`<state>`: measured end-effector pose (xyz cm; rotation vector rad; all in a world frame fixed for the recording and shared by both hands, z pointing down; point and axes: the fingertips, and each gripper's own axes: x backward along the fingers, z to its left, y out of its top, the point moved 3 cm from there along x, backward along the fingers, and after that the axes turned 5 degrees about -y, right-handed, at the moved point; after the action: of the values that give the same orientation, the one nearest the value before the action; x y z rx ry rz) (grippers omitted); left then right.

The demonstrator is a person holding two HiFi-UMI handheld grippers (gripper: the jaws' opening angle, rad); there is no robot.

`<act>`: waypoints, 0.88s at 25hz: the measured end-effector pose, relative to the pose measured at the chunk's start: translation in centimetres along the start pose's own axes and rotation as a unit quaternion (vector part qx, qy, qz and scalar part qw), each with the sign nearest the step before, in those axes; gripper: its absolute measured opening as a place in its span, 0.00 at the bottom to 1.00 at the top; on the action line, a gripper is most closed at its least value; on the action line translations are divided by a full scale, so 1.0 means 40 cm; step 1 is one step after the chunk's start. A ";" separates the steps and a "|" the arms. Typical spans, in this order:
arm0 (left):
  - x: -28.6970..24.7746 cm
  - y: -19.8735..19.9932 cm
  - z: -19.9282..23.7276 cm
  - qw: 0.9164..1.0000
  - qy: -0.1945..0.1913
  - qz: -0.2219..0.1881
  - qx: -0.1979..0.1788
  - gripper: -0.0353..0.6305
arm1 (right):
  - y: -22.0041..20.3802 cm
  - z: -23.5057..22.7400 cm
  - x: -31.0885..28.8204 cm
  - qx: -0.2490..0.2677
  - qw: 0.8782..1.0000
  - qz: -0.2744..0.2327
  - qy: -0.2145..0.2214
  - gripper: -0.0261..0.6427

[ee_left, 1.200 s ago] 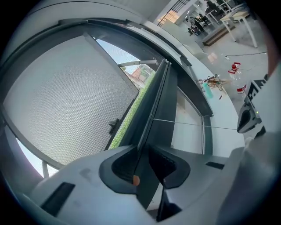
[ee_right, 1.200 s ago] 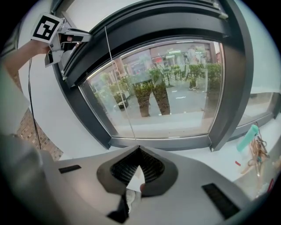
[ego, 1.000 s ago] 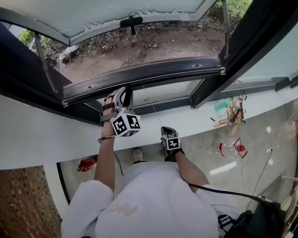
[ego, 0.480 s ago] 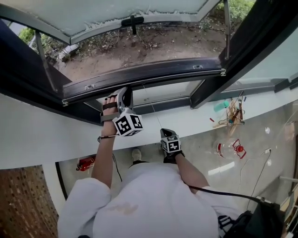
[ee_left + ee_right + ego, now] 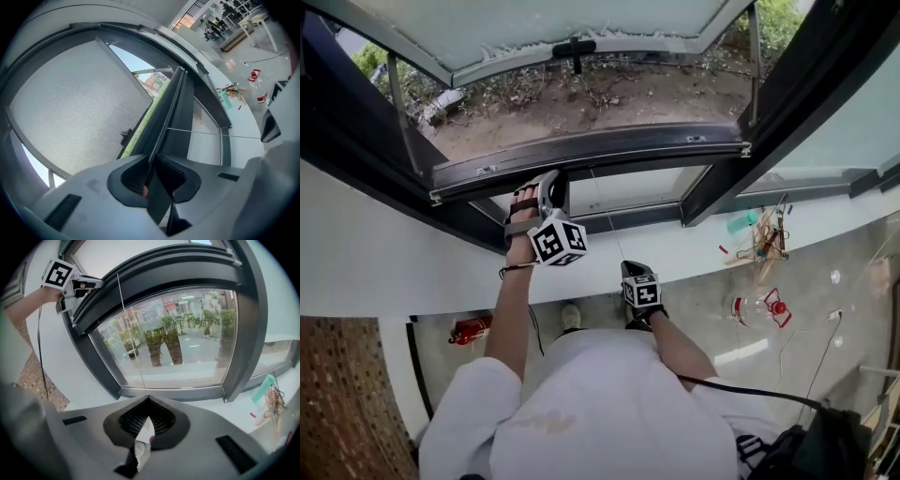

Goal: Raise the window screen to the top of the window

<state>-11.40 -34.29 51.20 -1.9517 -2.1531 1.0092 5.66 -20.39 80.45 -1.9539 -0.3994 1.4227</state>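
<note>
Spread wider a second ago, the left gripper [image 5: 549, 180] has just been closing and now pinches the dark window screen bar [image 5: 609, 147] at centre left, while the right gripper [image 5: 634, 266] (pressed together, empty) hangs below centre.

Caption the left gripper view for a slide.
Left gripper, jaws just closed, clamps the window screen's dark bar; open sash beyond.

A red fire extinguisher [image 5: 472, 329] sits on the floor [image 5: 848, 248] at the left, near a brick wall [image 5: 347, 403]. On the white ledge [image 5: 384, 272] at the right, a teal object [image 5: 744, 221] lies just beside a tangle of sticks and wires [image 5: 766, 239]. Below them on the floor is a clear bottle [image 5: 757, 307] with red fittings. Outside, bare dirt [image 5: 609, 94] borders green shrubs [image 5: 778, 14].
</note>
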 end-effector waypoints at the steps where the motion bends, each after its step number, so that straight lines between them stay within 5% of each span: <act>1: 0.001 0.003 0.004 1.000 0.004 -0.001 0.004 0.12 | 0.005 -0.003 0.003 -0.003 1.000 -0.004 0.000 0.04; 14: 0.040 0.041 0.062 0.995 0.030 -0.050 0.085 0.12 | 0.052 0.024 0.021 0.004 0.999 -0.050 0.020 0.04; 17: 0.069 0.049 0.087 0.985 0.058 -0.076 0.143 0.13 | 0.067 0.033 0.019 0.009 0.998 -0.055 0.024 0.04; 22: 0.125 0.052 0.103 0.957 0.069 -0.122 0.254 0.13 | 0.083 0.040 0.011 0.014 0.998 -0.059 0.028 0.04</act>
<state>-12.46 -31.49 45.10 -1.4352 -1.7717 1.1888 3.88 -22.00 77.61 -1.9109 -0.4596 1.2892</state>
